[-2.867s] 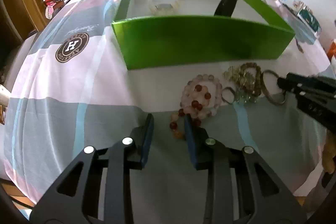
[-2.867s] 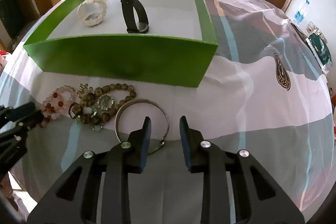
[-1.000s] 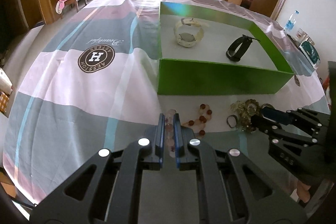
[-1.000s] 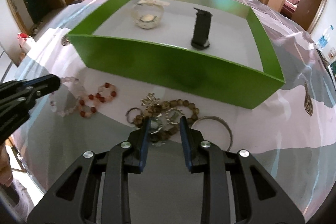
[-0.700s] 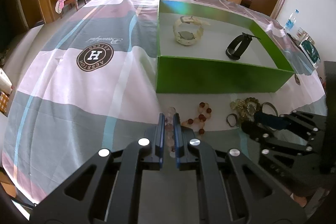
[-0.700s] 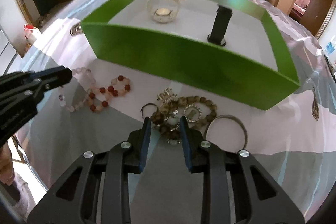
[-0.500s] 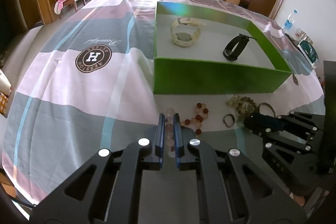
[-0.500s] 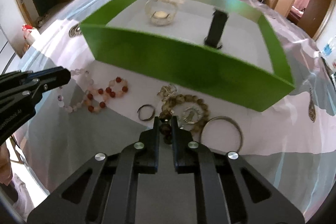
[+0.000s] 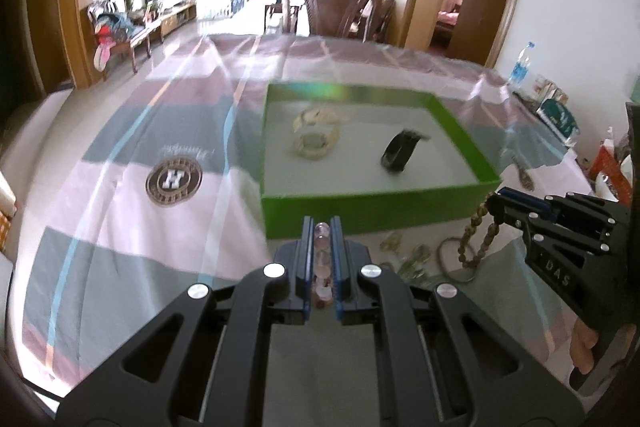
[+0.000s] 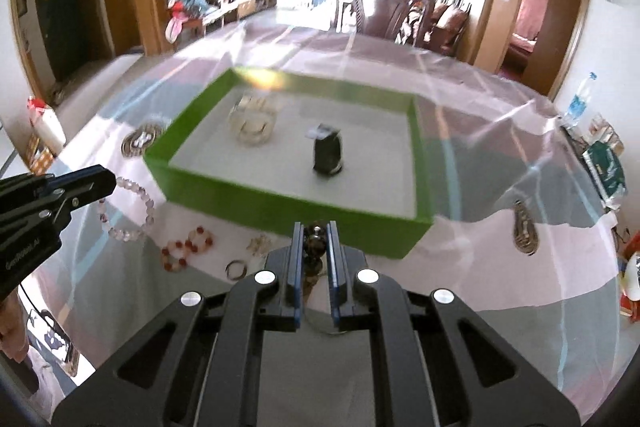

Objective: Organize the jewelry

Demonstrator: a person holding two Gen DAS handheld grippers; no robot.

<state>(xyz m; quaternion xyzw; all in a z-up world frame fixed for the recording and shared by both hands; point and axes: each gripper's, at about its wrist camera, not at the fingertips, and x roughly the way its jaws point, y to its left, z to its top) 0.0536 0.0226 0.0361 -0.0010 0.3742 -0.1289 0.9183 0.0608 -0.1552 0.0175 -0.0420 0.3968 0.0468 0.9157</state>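
Lifting together: left gripper (image 9: 321, 227) pinches the pale pink bead bracelet (image 10: 129, 211), right gripper (image 10: 313, 231) clamps the brown bead bracelet (image 9: 478, 239), both dangling above the cloth. Clear the green cardboard box (image 9: 460, 147) wall, then release over its white floor.

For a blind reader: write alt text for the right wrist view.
The right gripper has its jaws shut on a brown bead bracelet, raised before a green box holding a pale watch and a black band. At left, the left gripper holds a pink bead bracelet above loose jewelry on the tablecloth.
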